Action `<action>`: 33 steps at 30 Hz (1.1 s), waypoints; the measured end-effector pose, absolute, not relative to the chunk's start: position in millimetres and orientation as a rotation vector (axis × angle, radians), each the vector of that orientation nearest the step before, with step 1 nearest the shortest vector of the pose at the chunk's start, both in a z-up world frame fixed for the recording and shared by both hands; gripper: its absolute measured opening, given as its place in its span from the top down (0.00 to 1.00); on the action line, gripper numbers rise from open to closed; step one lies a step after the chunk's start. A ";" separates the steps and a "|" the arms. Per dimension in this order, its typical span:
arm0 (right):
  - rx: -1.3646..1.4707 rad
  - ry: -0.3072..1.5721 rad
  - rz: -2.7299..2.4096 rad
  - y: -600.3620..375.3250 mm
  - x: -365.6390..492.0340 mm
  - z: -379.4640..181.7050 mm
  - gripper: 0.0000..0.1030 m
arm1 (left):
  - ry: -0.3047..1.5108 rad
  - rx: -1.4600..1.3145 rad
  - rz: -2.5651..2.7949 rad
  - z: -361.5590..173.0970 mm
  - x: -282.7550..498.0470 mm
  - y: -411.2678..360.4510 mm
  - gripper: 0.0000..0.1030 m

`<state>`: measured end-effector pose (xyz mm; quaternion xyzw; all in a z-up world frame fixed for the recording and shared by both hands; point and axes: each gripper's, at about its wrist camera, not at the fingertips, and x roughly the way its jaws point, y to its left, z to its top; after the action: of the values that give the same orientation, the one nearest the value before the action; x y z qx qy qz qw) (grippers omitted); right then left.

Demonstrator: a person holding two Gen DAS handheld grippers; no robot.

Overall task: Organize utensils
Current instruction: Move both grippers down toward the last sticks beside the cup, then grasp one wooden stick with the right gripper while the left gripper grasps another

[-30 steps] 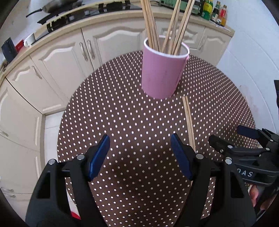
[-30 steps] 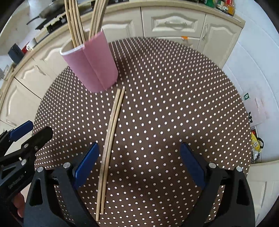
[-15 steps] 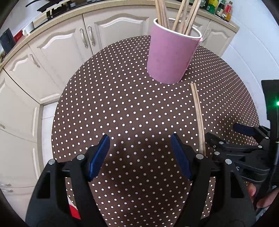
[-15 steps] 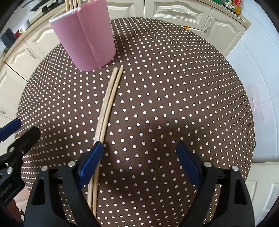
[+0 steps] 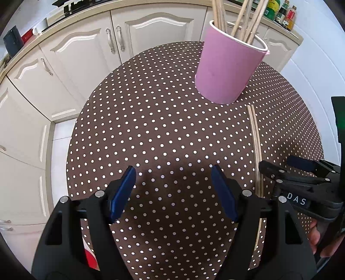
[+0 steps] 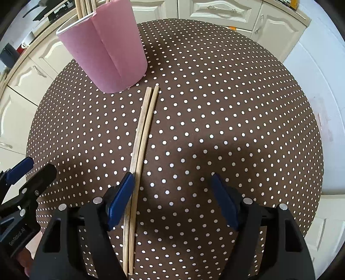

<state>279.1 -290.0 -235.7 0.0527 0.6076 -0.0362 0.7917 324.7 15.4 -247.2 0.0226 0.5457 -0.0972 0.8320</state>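
A pink paper cup point(image 5: 226, 73) point(image 6: 107, 51) holding several wooden chopsticks point(image 5: 243, 19) stands at the far side of a round brown polka-dot table point(image 5: 151, 118) point(image 6: 237, 107). Two more chopsticks point(image 6: 144, 129) point(image 5: 255, 137) lie side by side on the cloth, running from the cup toward me. My right gripper point(image 6: 172, 178) point(image 5: 278, 163) hovers low over their near half; its jaws are closing, and the pair lies just inside the left finger point(image 6: 123, 198), with no pad pressing on it. My left gripper point(image 5: 173, 170) point(image 6: 39, 164) hangs open over bare cloth to the left, holding nothing.
Cream kitchen cabinets point(image 5: 90, 56) curve round the far side and left of the table, under a counter with bottles point(image 5: 284, 13). A red object point(image 5: 90, 256) shows below the table's near edge. White floor point(image 6: 319, 86) lies to the right.
Both grippers have sunk closer to the table. The right gripper's jaws have narrowed and shifted left, so the lying chopsticks now sit against its left finger.
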 end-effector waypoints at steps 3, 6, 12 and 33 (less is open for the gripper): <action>0.115 1.308 -0.096 -289.6 283.0 -235.6 0.32 | 1.159 0.043 -0.201 -248.1 328.9 19.0 0.31; 0.129 1.314 -0.096 -285.7 288.6 -234.5 0.41 | 1.161 0.046 -0.198 -248.6 330.6 19.6 0.31; 0.043 1.315 -0.105 -270.4 294.8 -237.7 0.57 | 1.165 0.039 -0.192 -250.4 333.8 20.0 0.31; 0.434 1.284 -0.111 -368.1 279.5 -213.7 0.95 | 1.210 0.045 -0.346 -252.5 318.9 -58.6 0.31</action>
<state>279.5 -368.1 -213.7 0.2008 0.5938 -0.0513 0.7775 318.9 -58.6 -252.5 0.0210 0.5656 -0.1619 0.8083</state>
